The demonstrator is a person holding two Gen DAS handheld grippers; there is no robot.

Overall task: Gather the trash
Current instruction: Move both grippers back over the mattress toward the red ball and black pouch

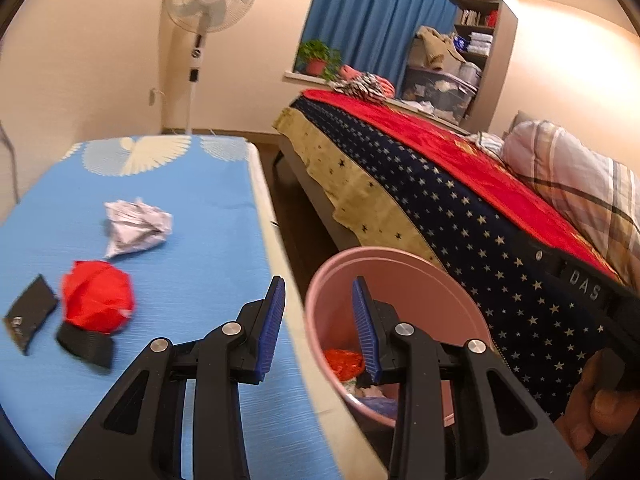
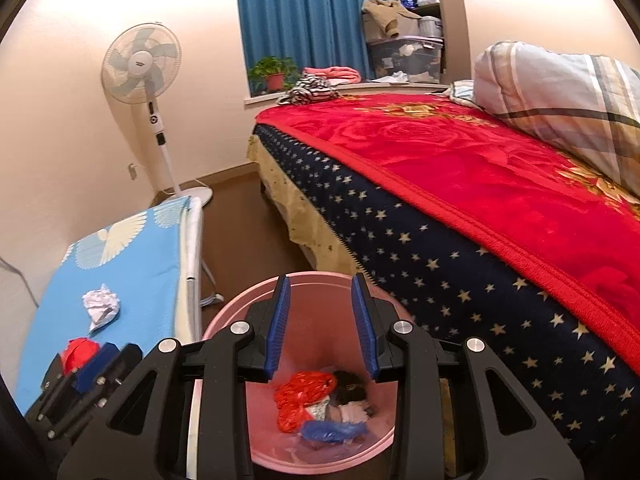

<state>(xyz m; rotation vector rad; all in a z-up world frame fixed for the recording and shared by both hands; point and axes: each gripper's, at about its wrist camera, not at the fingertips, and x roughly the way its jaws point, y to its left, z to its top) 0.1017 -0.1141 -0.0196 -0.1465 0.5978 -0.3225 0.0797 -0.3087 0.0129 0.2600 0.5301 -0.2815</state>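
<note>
Holding several wrappers already, round pink plastic bin (image 2: 256,312); beside it on blue tabletop (image 1: 192,216) remain crumpled white paper (image 1: 134,227), red wad (image 1: 98,298), black scraps; both hand-held grippers (image 1: 318,330) (image 2: 322,328) spread, empty.

Home bedroom, blanketed bed (image 2: 460,184), pillow (image 2: 560,92), standing fan (image 2: 140,64), curtained window (image 2: 304,16)

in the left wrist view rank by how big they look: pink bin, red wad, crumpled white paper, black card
1. pink bin, though it sits nearest the camera
2. red wad and crumpled white paper: look alike, no ranking
3. black card, somewhat blurred
</note>
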